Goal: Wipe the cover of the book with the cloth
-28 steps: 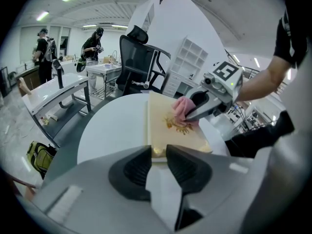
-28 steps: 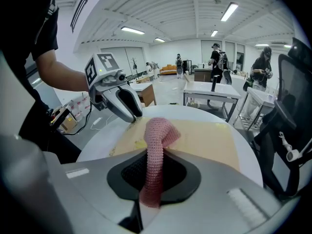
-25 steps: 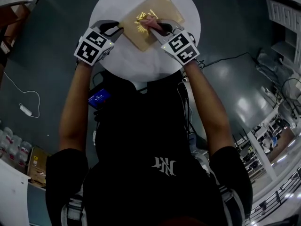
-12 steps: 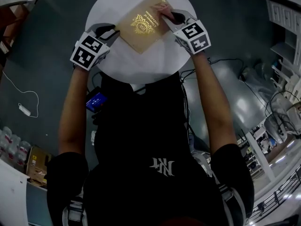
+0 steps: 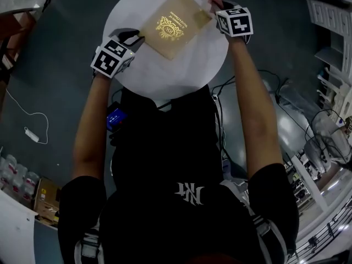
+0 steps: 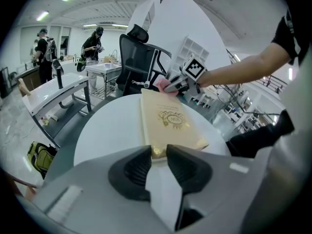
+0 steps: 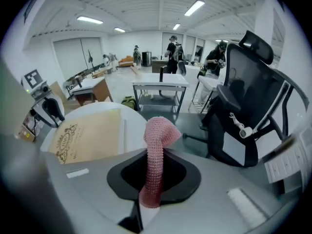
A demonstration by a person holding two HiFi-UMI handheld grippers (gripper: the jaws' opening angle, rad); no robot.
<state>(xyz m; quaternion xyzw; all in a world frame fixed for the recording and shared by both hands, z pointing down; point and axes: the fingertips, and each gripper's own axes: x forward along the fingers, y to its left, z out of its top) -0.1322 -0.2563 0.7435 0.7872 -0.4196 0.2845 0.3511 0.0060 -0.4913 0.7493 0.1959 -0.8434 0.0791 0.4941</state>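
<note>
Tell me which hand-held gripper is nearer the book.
Left. The left hand-held gripper clamps a corner of the book; the right hand-held gripper, holding the cloth, sits just beyond its far corner.

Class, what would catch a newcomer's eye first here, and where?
A tan book with a gold emblem lies on the round white table, its near corner pinched by the left hand-held gripper. At the table's far right edge, the right hand-held gripper clamps a pink knitted cloth.

Left gripper (image 6: pixel 158 152) and right gripper (image 7: pixel 153 177): pale grey shells, black ribbed pads (image 6: pixel 134 172) lining the jaws, a white cube (image 5: pixel 113 56) with black square markers behind them; black short-sleeved shirt (image 5: pixel 165 158), white emblem (image 5: pixel 191 192)
</note>
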